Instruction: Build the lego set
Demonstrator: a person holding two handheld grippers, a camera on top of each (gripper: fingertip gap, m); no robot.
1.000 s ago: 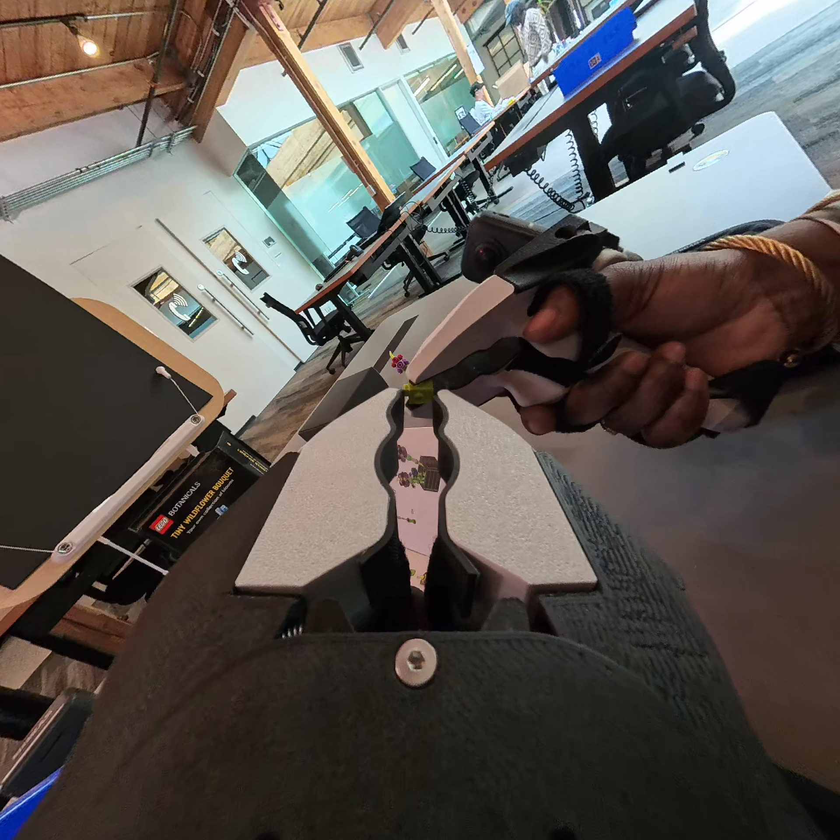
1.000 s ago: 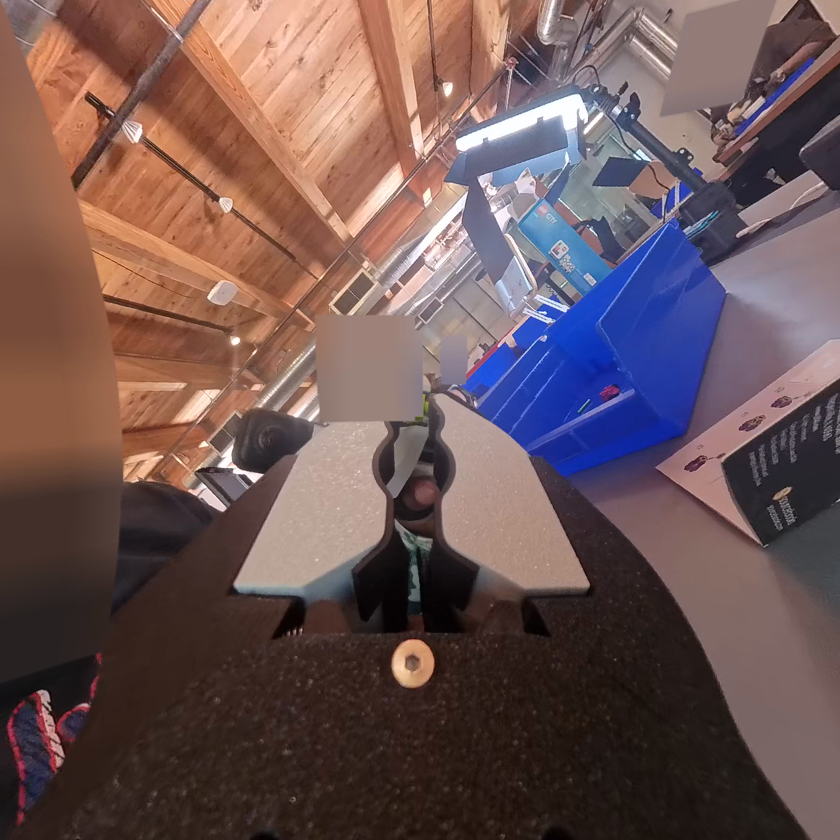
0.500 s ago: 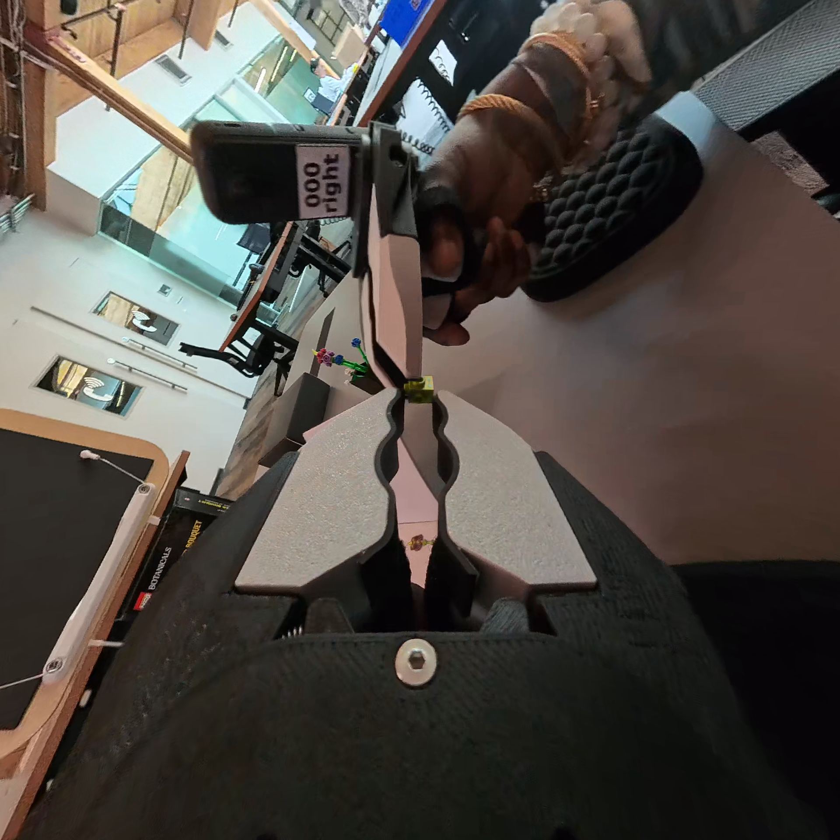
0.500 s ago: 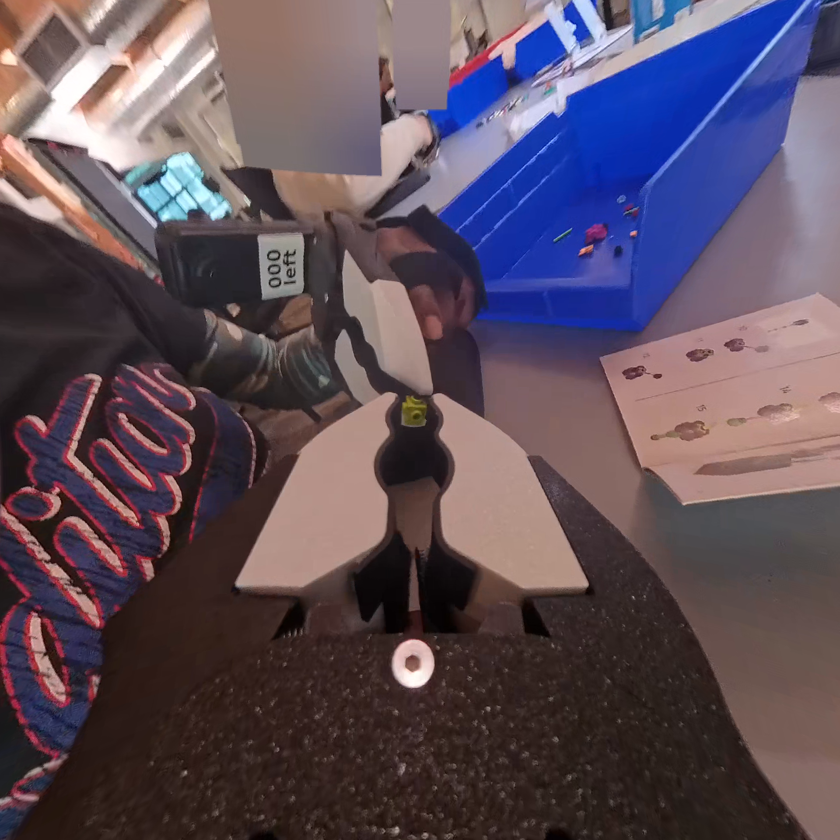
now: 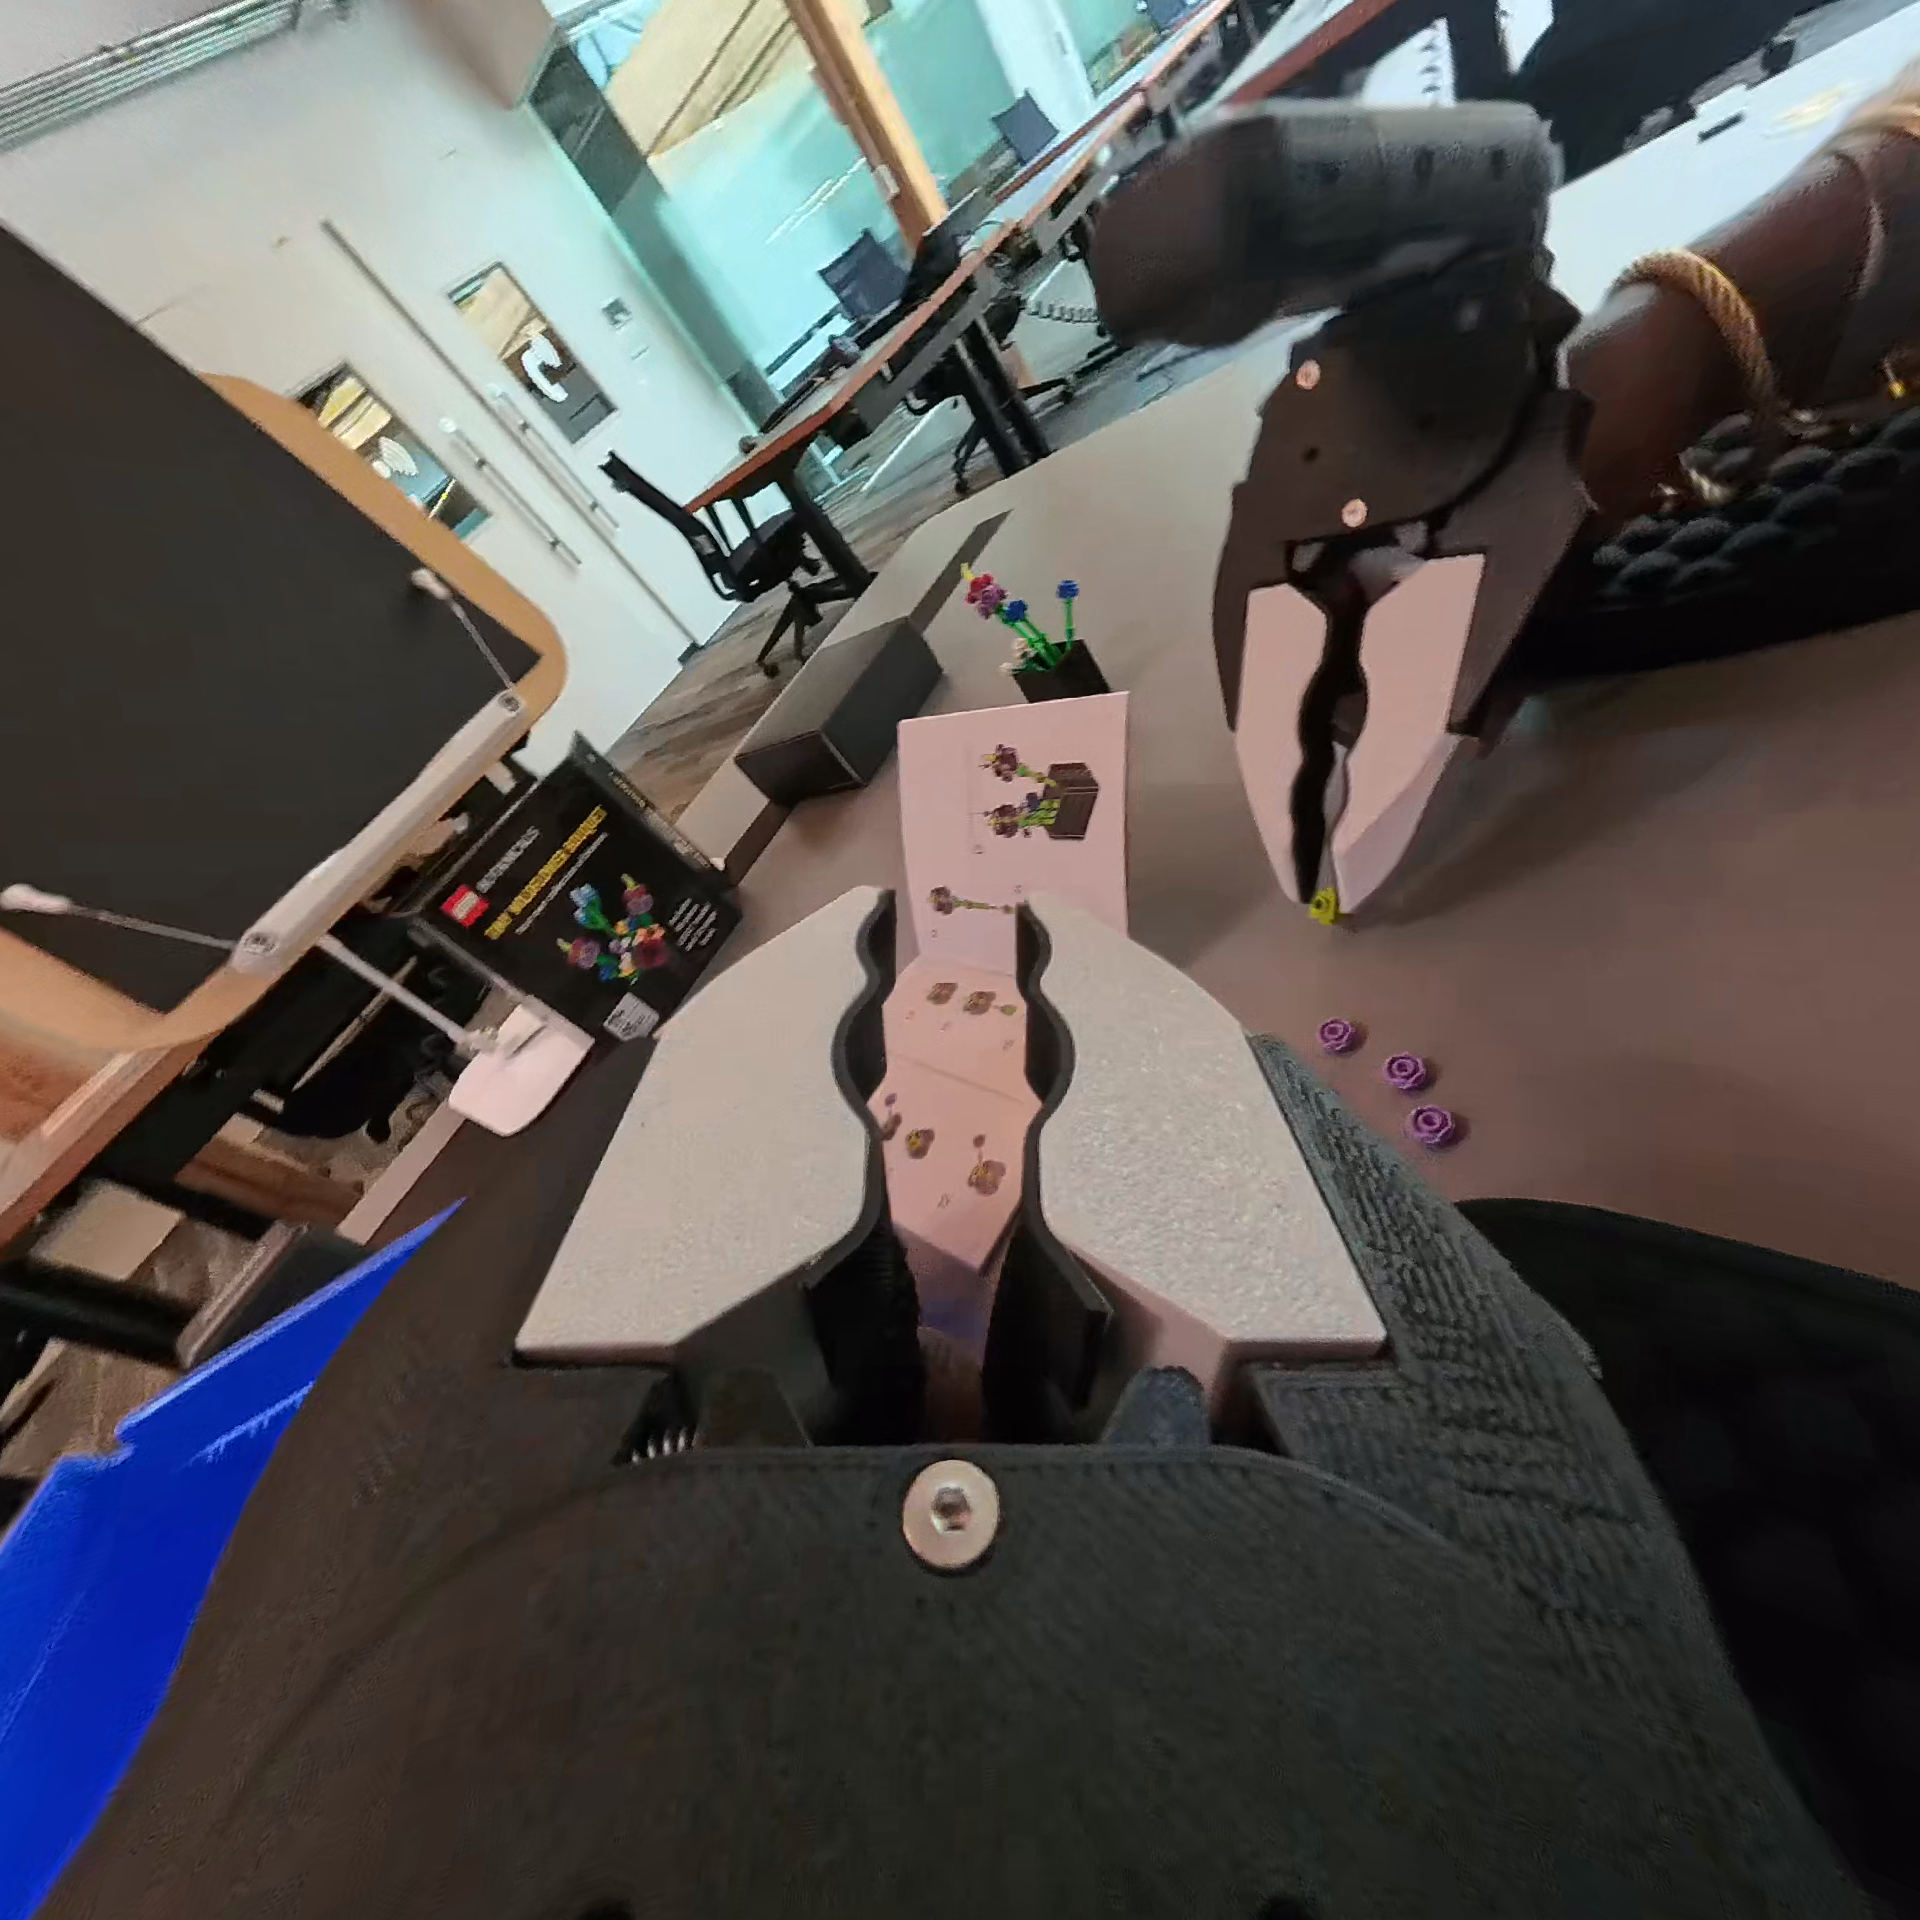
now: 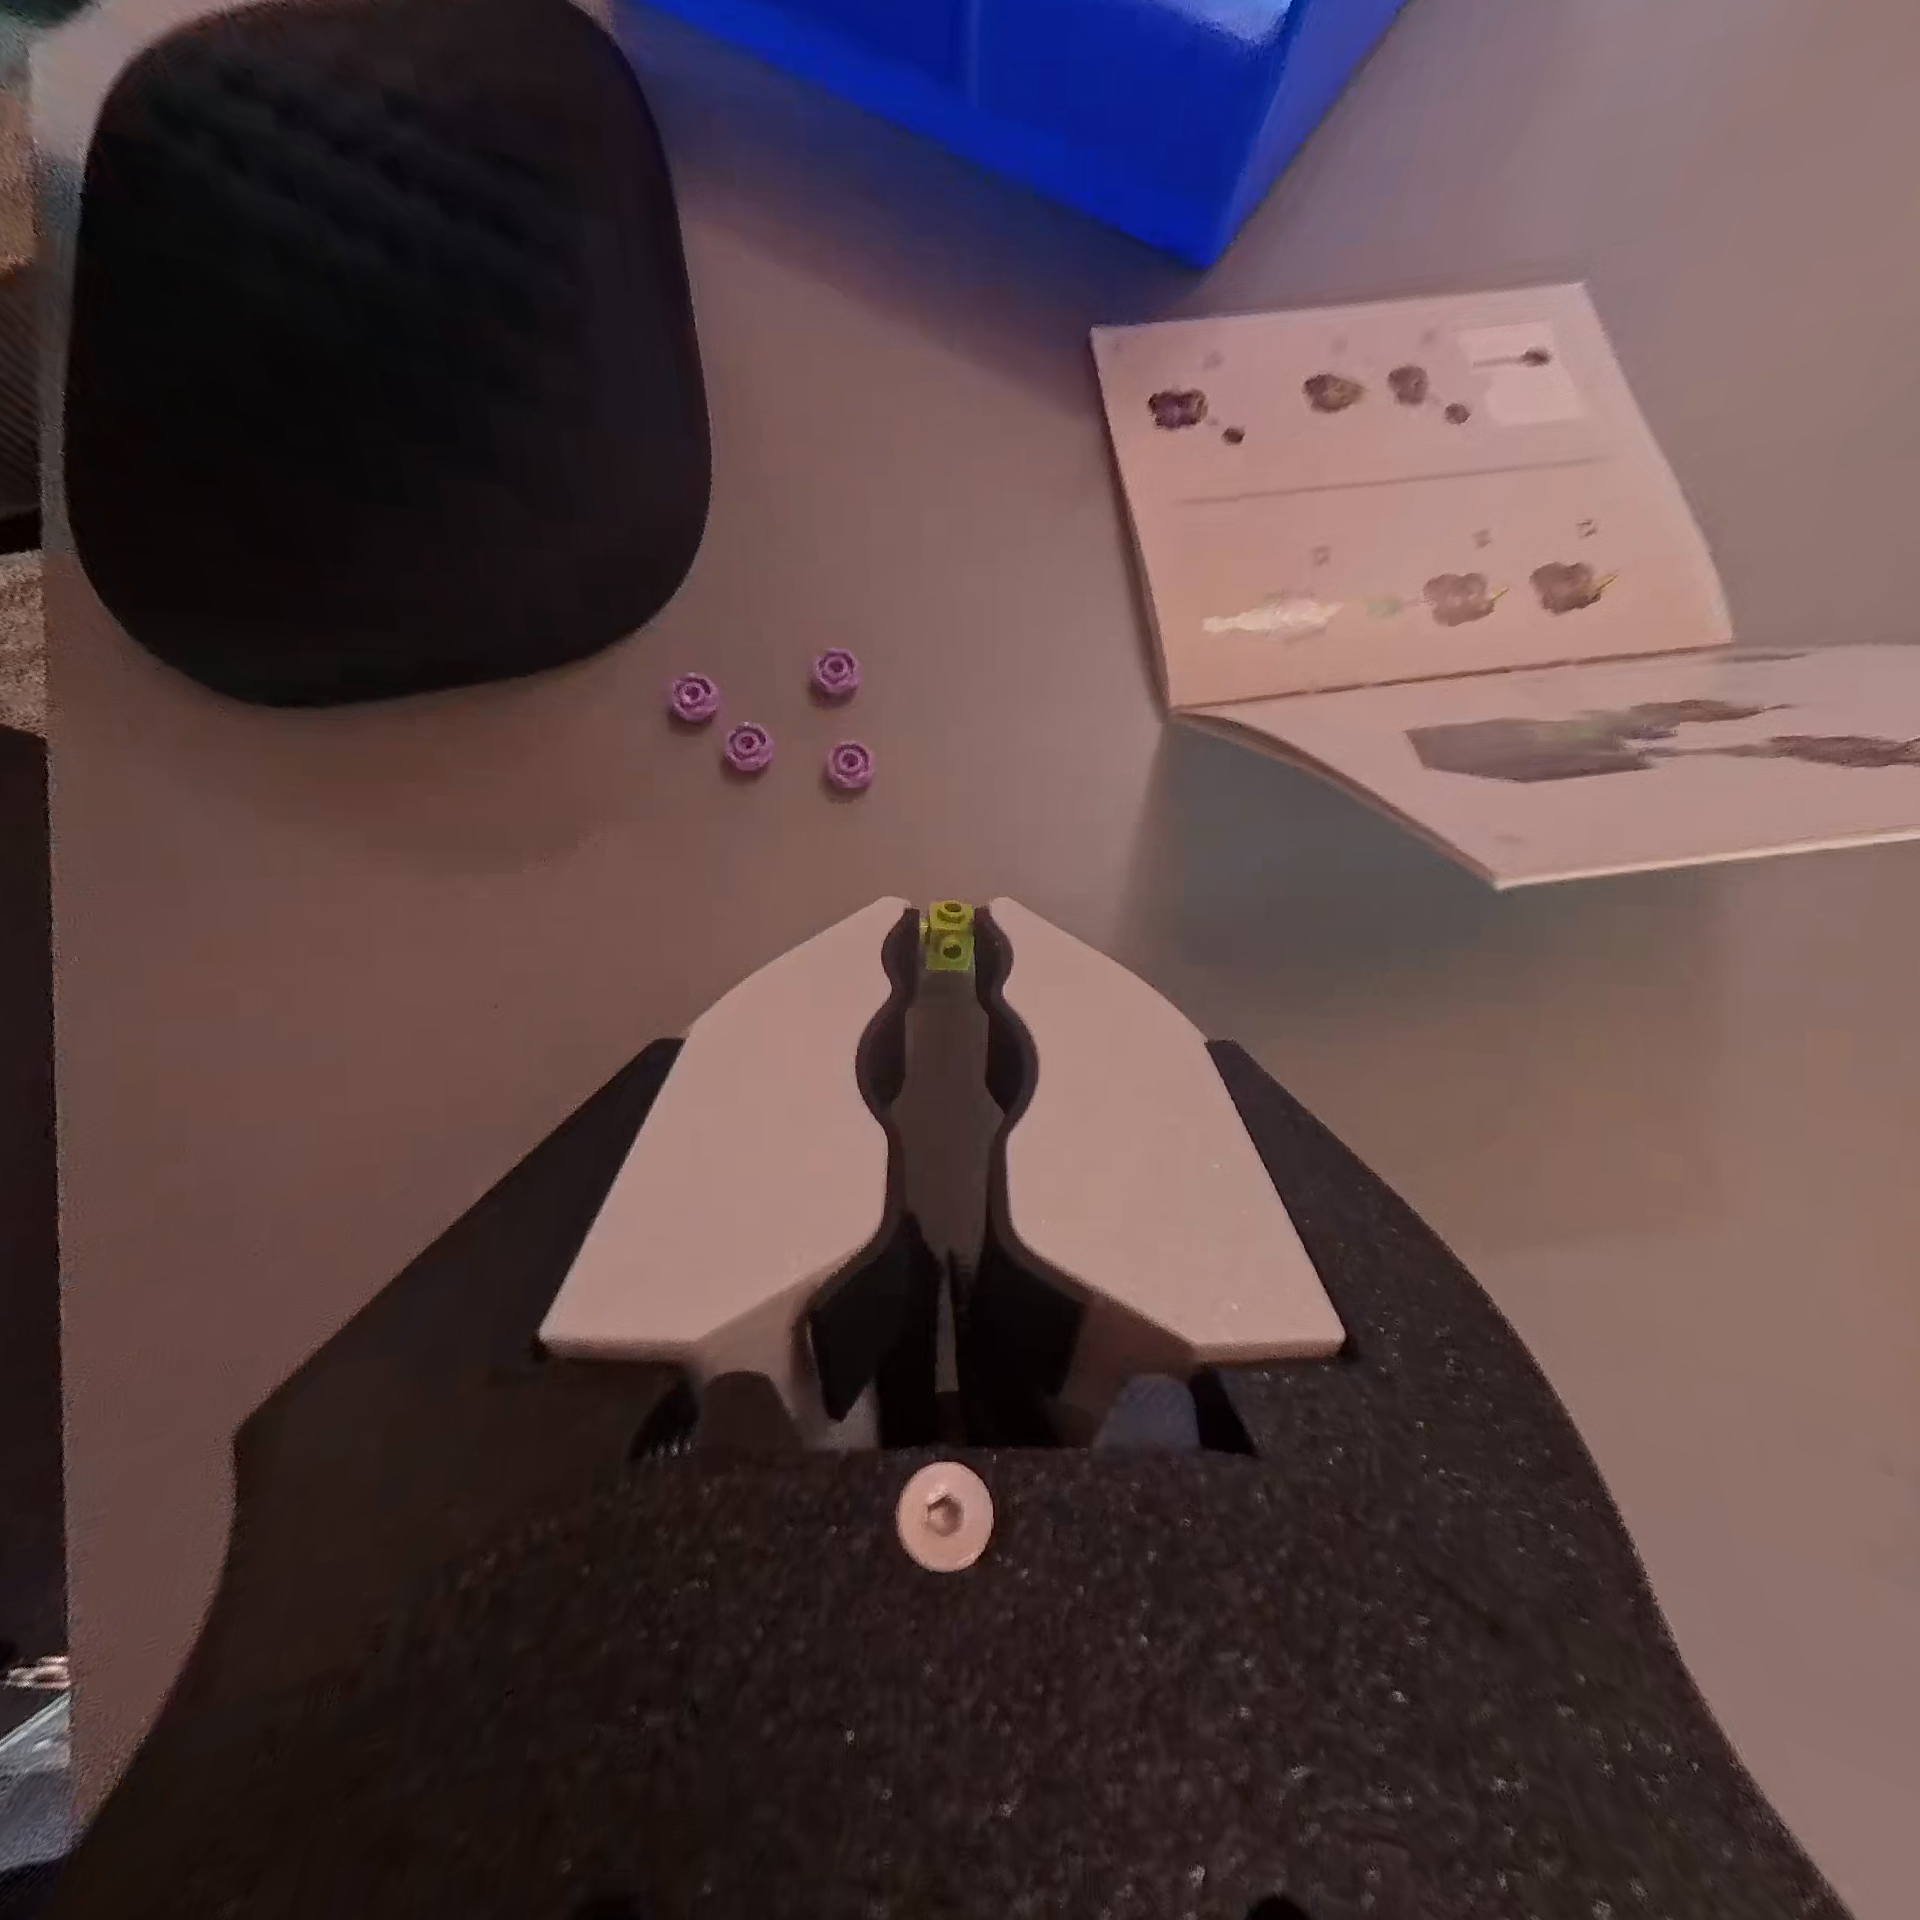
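My right gripper [image 6: 948,912] is shut on a small lime green lego piece [image 6: 949,938], held low over the grey table. In the left wrist view the right gripper [image 5: 1317,902] points down with the lime piece [image 5: 1323,906] at its tips, almost at the tabletop. My left gripper [image 5: 956,914] is open and empty, hovering over the instruction booklet [image 5: 1013,800]. Several purple flower studs [image 6: 748,746] lie on the table ahead and left of the right gripper; they also show in the left wrist view [image 5: 1405,1070].
A built lego flower pot [image 5: 1049,655] stands behind the booklet [image 6: 1403,499]. The lego box [image 5: 592,925] sits at the table's left edge. A blue bin [image 6: 1039,104] stands at the back and a black pad [image 6: 384,343] lies left of the studs. The left gripper's tips are roughly 15 cm from the right gripper's.
Both grippers met in the air on the lime piece. My left gripper has opened and drawn away; my right gripper has carried the piece down to the table near the purple studs.
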